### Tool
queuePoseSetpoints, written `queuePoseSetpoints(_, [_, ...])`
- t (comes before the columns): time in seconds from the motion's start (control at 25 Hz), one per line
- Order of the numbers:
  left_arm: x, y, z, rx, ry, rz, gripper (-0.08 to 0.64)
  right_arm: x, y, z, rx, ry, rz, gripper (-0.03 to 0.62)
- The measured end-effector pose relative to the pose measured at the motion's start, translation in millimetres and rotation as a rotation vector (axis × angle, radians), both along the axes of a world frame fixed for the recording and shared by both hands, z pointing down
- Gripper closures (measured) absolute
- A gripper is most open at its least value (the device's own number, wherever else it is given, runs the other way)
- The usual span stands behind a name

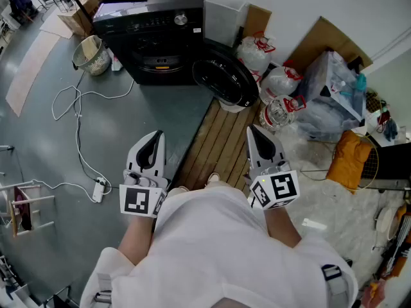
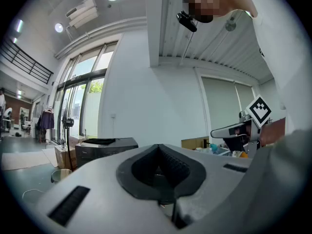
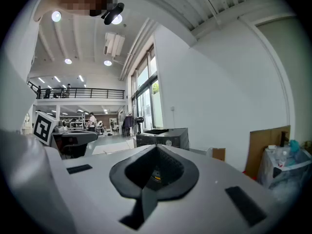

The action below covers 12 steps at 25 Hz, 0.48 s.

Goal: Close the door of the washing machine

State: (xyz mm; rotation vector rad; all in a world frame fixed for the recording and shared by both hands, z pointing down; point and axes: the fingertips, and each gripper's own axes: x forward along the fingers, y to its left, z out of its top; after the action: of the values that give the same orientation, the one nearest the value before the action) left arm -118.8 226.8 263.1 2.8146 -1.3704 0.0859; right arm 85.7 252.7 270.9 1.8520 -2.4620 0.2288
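Note:
The black washing machine [image 1: 157, 34] stands at the far end of the floor in the head view, its round door [image 1: 225, 76] swung open to the right. Both grippers are held close to my body, well short of the machine. My left gripper [image 1: 154, 135] is shut with nothing between its pads; its own view shows the jaws [image 2: 157, 147] met, the machine [image 2: 105, 147] far ahead on the left. My right gripper [image 1: 252, 130] is also shut and empty, and its view has the tips [image 3: 155, 147] together below the distant machine [image 3: 163, 136].
A wicker basket [image 1: 92, 54] sits left of the machine. A white cable runs to a power strip [image 1: 98, 189] on the grey floor. Wooden slats [image 1: 218, 140] lie under the door. Tied plastic bags [image 1: 270, 76], cardboard [image 1: 321, 40] and an orange bag [image 1: 352, 159] crowd the right.

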Motion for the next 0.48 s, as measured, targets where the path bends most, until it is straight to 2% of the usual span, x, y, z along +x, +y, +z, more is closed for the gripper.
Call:
queuePoseSetpoints(0.28, [6.8,2.1,7.5,-0.003,-0.009,0.002,0.555,8.4,5.5,6.4,-0.014,-0.006,0.002,0.595])
queuePoseSetpoints(0.48, [2.8,3.7,9.2,-0.006,-0.01,-0.018,0.555,10.6,9.9,3.6,0.004,-0.079,-0.026,0.595])
